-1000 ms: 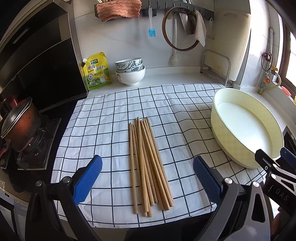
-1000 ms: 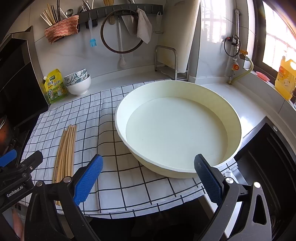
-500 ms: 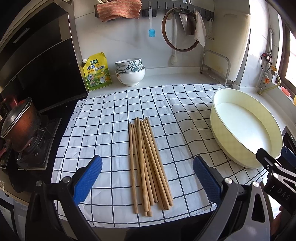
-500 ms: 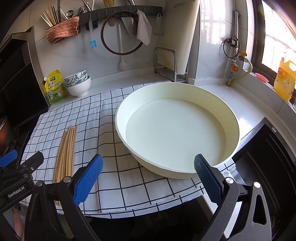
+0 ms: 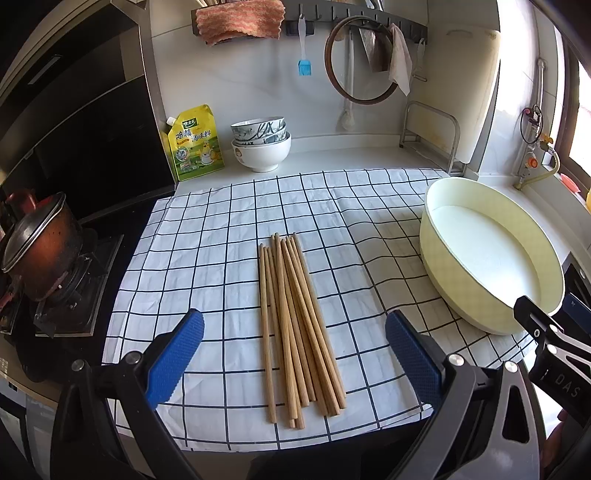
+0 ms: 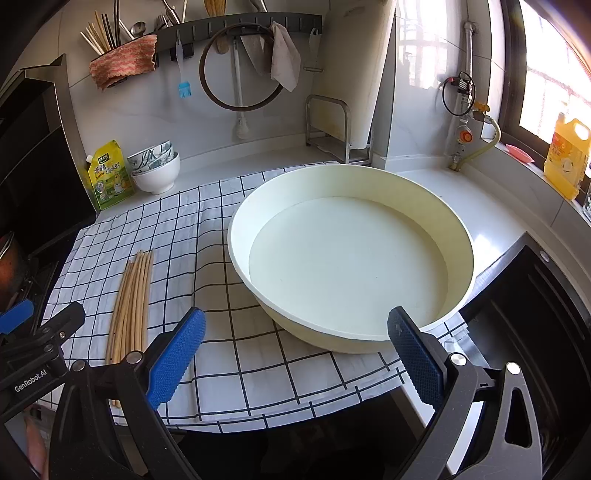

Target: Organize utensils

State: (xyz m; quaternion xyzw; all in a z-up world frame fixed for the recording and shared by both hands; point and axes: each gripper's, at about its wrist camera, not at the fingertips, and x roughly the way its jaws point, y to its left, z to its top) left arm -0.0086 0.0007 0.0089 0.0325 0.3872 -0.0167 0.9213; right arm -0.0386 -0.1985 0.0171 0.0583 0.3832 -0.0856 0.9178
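Note:
A bundle of several wooden chopsticks [image 5: 295,321] lies lengthwise on the white checked cloth [image 5: 221,236]; it also shows in the right wrist view [image 6: 131,306]. My left gripper [image 5: 293,354] is open and empty, hovering over the near ends of the chopsticks. My right gripper [image 6: 293,354] is open and empty, in front of the empty cream basin [image 6: 454,229], which stands on the cloth's right side [image 5: 436,258]. A wall holder with utensils [image 6: 107,33] hangs at the back left.
Stacked bowls [image 5: 260,146] and a yellow seasoning pouch [image 5: 195,144] stand at the back. A pot on the stove [image 5: 40,247] is at the left. A cutting board rack [image 5: 436,136] stands back right. A dark sink [image 6: 535,314] lies right of the basin.
Both grippers drifted very slightly; the basin sits a touch lower in the right wrist view. Nothing was grasped or moved.

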